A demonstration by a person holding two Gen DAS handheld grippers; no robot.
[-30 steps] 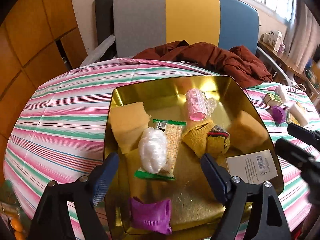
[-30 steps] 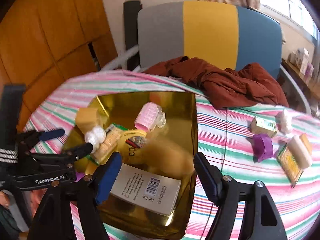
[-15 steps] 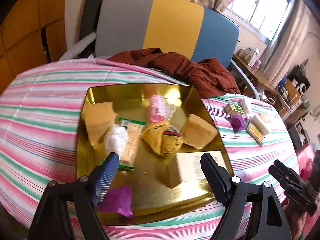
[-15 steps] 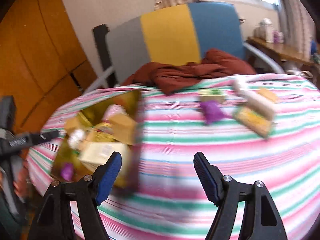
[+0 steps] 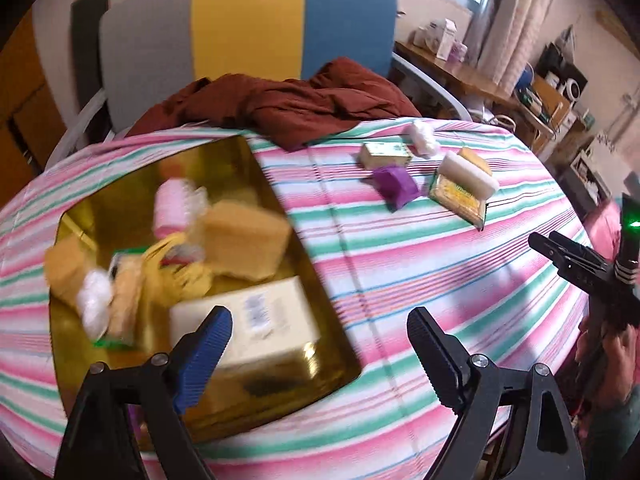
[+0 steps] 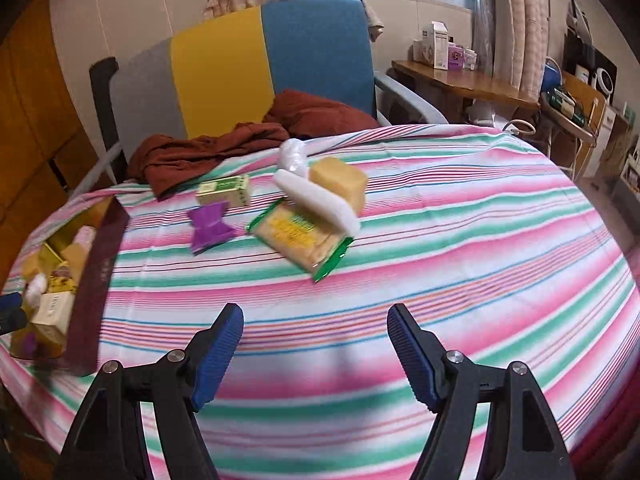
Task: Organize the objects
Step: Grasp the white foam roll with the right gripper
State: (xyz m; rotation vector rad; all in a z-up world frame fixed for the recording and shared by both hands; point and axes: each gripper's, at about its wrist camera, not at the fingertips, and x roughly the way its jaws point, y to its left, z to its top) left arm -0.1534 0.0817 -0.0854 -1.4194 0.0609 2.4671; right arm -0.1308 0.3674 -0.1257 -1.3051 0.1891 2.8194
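Waiting past the right gripper (image 6: 315, 354), whose jaws are spread and hold nothing, the cracker pack (image 6: 299, 236) lies ahead, a bit left, its long side slanting, nearer than the left gripper (image 5: 318, 354), also spread.

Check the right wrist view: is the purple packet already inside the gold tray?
No. The purple packet lies on the striped tablecloth, well apart from the gold tray at the left edge.

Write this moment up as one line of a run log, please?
left gripper: open, empty, over gold tray edge | right gripper: open, empty, facing loose items | purple packet, cracker pack, yellow sponge: on striped tablecloth, outside tray
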